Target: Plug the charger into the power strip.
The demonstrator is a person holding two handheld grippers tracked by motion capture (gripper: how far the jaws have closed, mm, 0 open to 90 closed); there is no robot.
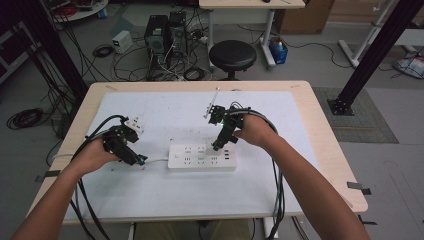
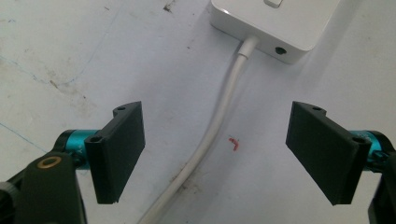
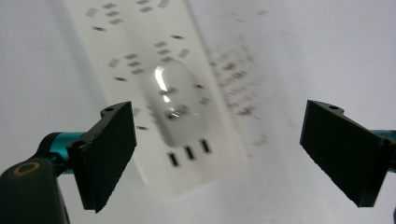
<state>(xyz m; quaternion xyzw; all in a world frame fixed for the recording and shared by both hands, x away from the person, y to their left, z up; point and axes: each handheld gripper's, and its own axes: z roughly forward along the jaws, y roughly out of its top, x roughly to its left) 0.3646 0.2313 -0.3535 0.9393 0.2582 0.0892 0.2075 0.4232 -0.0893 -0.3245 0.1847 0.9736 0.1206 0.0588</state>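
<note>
A white power strip (image 1: 202, 157) lies in the middle of the counter (image 1: 320, 150), with a white plug (image 3: 173, 107) seated in one of its sockets. The right gripper (image 1: 218, 145) hangs open just above that plug, jaws well apart. The left gripper (image 1: 140, 160), open too, straddles the strip's cable (image 2: 219, 112) without clamping it. Neither holds anything, so the pulling or steadying looks not yet begun.

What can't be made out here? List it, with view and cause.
- Power strip, right gripper view: motion blur smears its sockets and the pale rounded thing on it.
- Strip body, left gripper view: cut off by the top edge.
- Cable, left gripper view: its far end leaves the bottom edge.
</note>
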